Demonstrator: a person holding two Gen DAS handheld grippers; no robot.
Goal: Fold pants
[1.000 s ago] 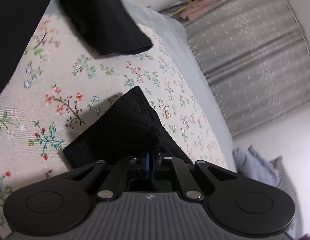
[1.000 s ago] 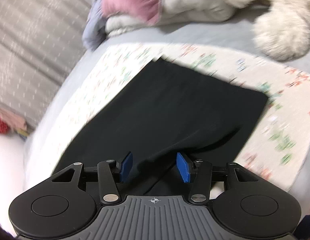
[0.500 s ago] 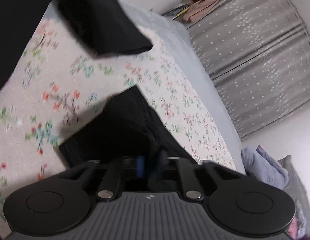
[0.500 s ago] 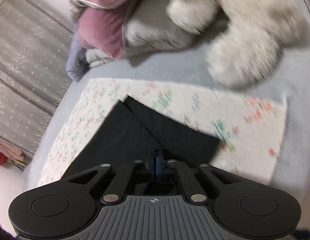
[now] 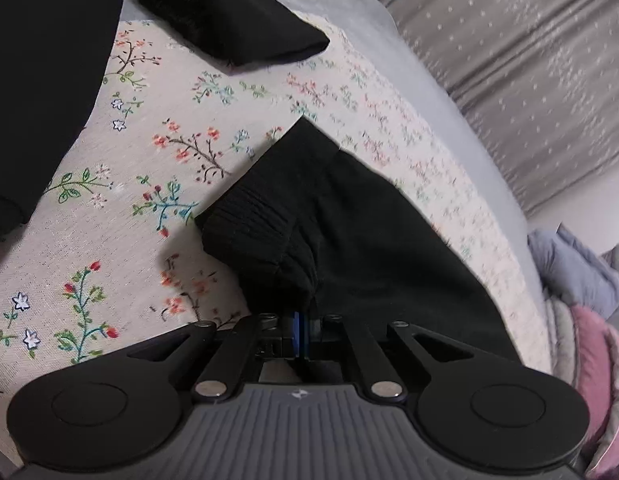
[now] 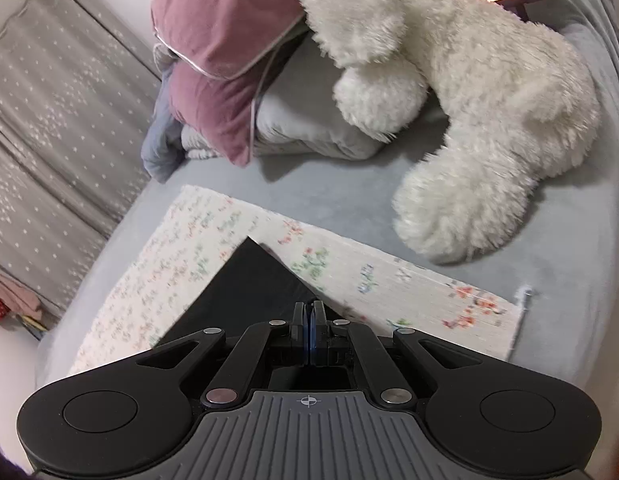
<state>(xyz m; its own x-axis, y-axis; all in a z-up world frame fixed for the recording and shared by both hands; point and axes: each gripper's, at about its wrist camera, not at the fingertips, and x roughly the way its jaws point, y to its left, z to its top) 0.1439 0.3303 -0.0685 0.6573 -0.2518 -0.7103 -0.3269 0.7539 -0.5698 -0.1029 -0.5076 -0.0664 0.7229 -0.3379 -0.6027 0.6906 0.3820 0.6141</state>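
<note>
Left to right: your left gripper (image 5: pixel 299 322) was clamped on the ribbed cuff of the black pants (image 5: pixel 349 220); your right gripper (image 6: pixel 311 316) pinched another corner, both lifted over the floral mat (image 5: pixel 149 152). The fold was underway, unfinished. A plush toy (image 6: pixel 489 100) and pillows (image 6: pixel 225 36) crowded the far side.

Black pants (image 5: pixel 369 240) on flower-printed cream cloth (image 5: pixel 169 168), grey bedsheet (image 6: pixel 341 200), white plush toy (image 6: pixel 469 100).
</note>
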